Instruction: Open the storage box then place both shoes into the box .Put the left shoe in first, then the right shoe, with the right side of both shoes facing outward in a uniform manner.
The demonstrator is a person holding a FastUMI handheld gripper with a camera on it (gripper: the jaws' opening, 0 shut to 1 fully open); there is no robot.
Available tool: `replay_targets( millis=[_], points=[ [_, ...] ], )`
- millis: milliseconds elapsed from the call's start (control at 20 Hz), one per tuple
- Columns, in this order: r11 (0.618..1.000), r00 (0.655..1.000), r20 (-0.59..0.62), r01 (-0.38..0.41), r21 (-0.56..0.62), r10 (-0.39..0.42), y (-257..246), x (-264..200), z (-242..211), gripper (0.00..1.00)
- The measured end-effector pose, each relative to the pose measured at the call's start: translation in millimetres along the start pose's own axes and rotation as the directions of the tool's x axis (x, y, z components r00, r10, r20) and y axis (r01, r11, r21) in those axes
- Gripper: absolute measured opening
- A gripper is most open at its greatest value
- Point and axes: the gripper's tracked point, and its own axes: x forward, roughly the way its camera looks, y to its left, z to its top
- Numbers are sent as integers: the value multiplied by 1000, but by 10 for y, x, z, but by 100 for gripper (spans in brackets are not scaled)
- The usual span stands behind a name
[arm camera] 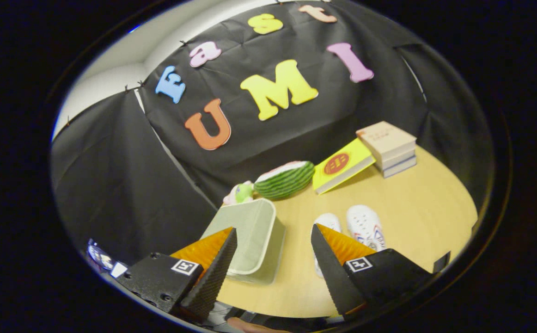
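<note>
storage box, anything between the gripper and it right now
Nothing visible. The open gripper hangs above the table, and the box, lid shut, sits just ahead by one finger. The shoes lie apart, beside it.

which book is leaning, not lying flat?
The yellow book with the red round emblem, propped against the stack of pale books. The open gripper is well short of it.

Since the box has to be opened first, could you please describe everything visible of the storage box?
The storage box is a pale grey-green, rounded-cornered container that looks like plastic, with a raised rim around its top face. Its lid appears closed. It sits flat on the wooden table, just ahead of the open gripper, nearer one finger. The white shoes stand beside it, apart from it; a watermelon toy lies beyond. Nothing visibly touches it.
</note>
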Motion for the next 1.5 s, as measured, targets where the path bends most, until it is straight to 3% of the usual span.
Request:
replay_targets(
  millis=[300,450,750,850,1000,1050,1150,1250,1350,1450,1500],
  points=[
    [994,973,-206,-93,50,102,-264,821,-158,98],
    [966,912,-331,-192,173,241,-239,1126,-340,96],
    [904,832,-380,-299,305,404,-210,1617,-424,93],
    [868,805,-367,-336,366,466,-170,1774,-415,91],
    [734,698,-332,-411,540,634,19,1829,-381,87],
    [707,677,-331,-402,582,657,24,1834,-404,86],
    [711,663,-358,-389,585,657,-31,1906,-531,78],
    [674,624,-351,-409,615,699,27,1862,-545,72],
    [635,582,-330,-457,623,743,87,1781,-518,58],
    [648,575,-347,-473,597,740,57,1744,-549,48],
    [660,592,-345,-471,585,728,29,1759,-541,43]
  ],
)
